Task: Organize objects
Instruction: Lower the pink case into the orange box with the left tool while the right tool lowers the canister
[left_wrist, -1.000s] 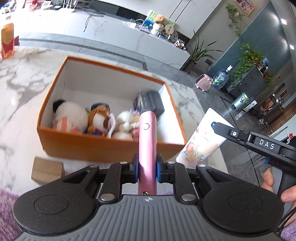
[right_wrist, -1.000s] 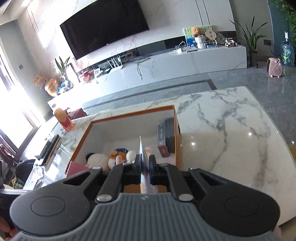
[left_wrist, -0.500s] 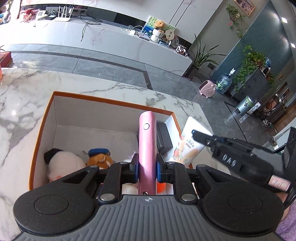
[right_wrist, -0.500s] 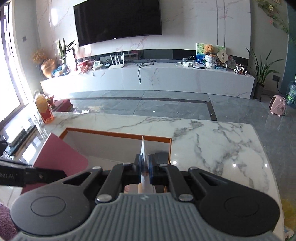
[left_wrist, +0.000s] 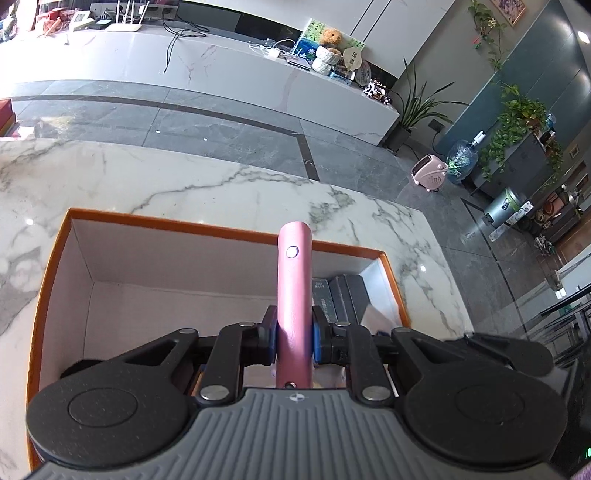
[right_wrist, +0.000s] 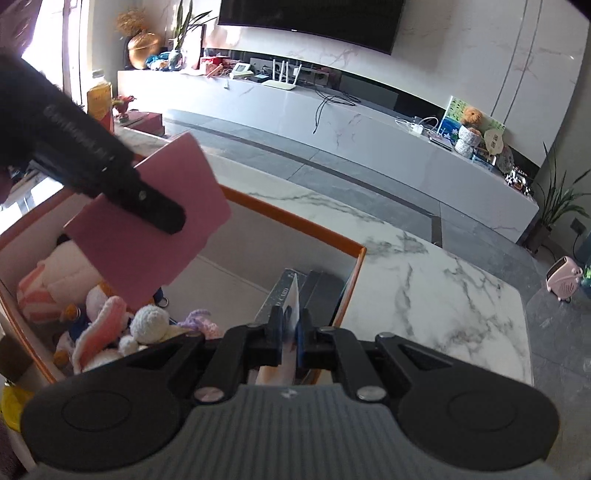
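Left wrist: hand-held gripper (left_wrist: 294, 338) clamped on pink case (left_wrist: 294, 291), no legible writing.

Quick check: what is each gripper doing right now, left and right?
Left gripper: shut on the pink case.
Right gripper: shut on a thin white card.

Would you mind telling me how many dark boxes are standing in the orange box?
2: two dark boxes stand side by side against the right wall of the orange box. Others may be hidden behind the grippers.
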